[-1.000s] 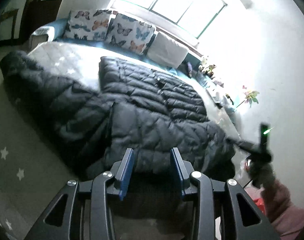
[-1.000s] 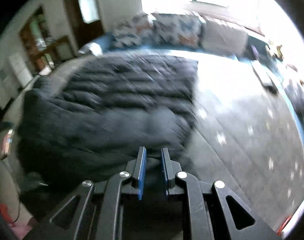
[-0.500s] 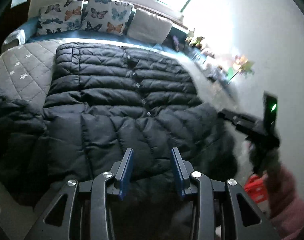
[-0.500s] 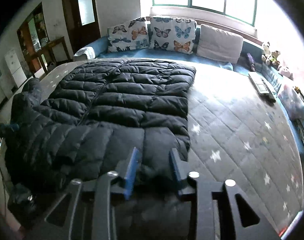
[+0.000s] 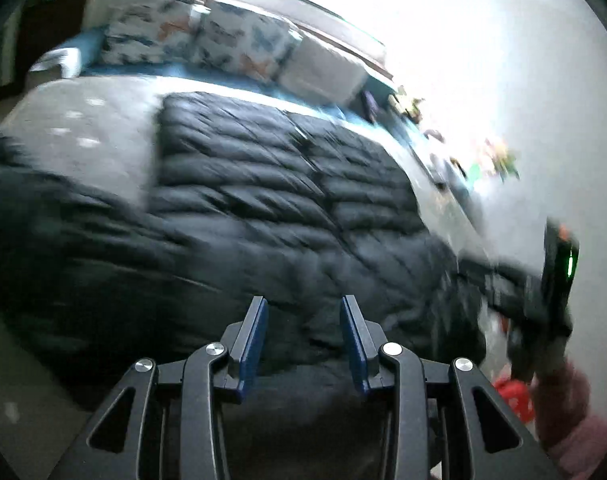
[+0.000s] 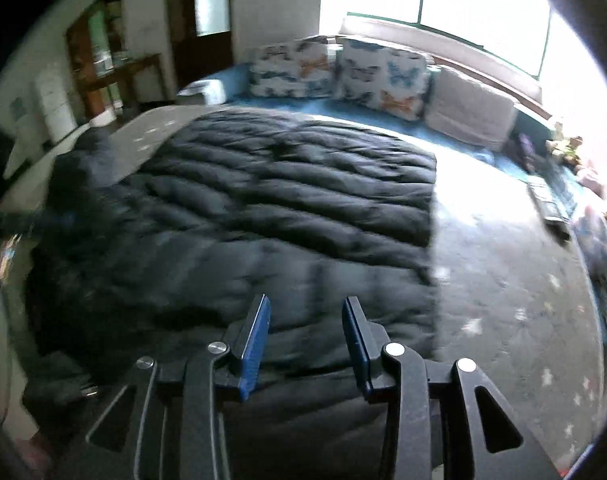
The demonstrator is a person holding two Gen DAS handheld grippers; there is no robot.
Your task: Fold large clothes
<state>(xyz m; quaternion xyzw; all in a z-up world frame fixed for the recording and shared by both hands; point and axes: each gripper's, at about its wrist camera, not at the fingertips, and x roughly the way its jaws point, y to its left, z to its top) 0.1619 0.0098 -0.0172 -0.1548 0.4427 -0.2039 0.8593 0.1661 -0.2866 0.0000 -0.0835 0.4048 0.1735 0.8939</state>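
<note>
A large black quilted puffer jacket (image 5: pixel 263 200) lies spread on the grey star-patterned bed cover (image 5: pixel 83 132); it also shows in the right wrist view (image 6: pixel 283 208). A sleeve trails off to the left (image 5: pixel 43 216). My left gripper (image 5: pixel 303 312) is open and empty over the jacket's near edge. My right gripper (image 6: pixel 306 312) is open and empty over the near edge too. The right gripper's body shows at the right of the left wrist view (image 5: pixel 543 280). Both views are motion-blurred.
Butterfly-print pillows (image 6: pixel 343 68) and a plain white pillow (image 6: pixel 471 108) line the far side under a bright window. Small toys and a remote (image 6: pixel 547 200) sit along the right edge of the bed. Bare bed cover (image 6: pixel 503 280) lies right of the jacket.
My right gripper went from nearly shut to open. Both cameras swung and are moving now. The jacket's near part lies folded up over its body.
</note>
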